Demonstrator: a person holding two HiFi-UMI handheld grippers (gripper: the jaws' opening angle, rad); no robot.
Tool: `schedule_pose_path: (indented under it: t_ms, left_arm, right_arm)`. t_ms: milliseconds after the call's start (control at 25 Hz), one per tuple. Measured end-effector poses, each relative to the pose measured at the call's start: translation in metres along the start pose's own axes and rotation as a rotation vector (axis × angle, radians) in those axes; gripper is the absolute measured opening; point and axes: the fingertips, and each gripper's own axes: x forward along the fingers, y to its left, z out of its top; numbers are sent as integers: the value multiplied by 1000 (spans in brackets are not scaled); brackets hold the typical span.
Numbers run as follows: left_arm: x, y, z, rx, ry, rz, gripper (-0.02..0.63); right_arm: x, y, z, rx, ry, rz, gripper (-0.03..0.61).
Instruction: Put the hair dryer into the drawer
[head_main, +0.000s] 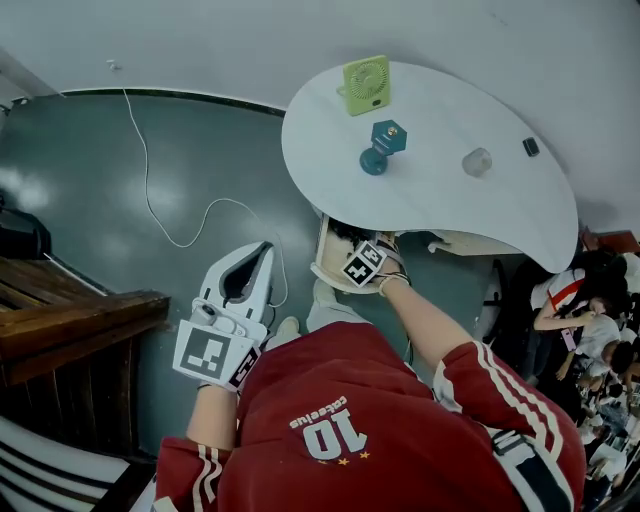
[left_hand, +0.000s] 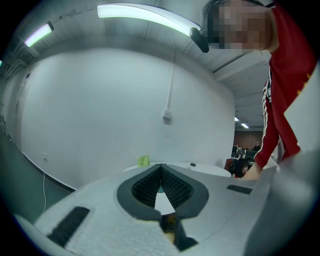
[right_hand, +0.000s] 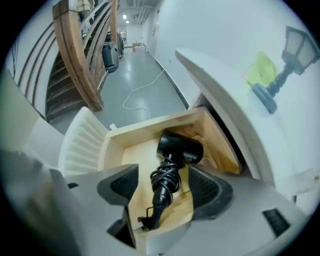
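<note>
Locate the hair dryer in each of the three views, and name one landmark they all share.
Head view: the hair dryer is a dark shape in the open drawer, just below the table edge.
Left gripper view: not in it.
Right gripper view: centre, lying in the drawer, seen between the open jaws of the right gripper.
Shared landmark: the green fan.

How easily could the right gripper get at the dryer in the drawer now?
Probably yes: the right gripper hangs above the open drawer with jaws apart, and the dryer lies uncovered right below them. The tabletop overhangs only the drawer's back end.
</note>
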Motion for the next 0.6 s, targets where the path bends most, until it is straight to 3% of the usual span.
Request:
schedule_pose_path:
  t_ms: [280, 600]
  left_arm:
    - [-13, 6, 0, -43, -35, -71, 0]
    - [-28, 10, 4, -23, -48, -149, 0]
  right_arm:
    - [-51, -7, -20, 170, -38, -78, 314]
    - [-140, -17, -11, 429, -180, -157, 314]
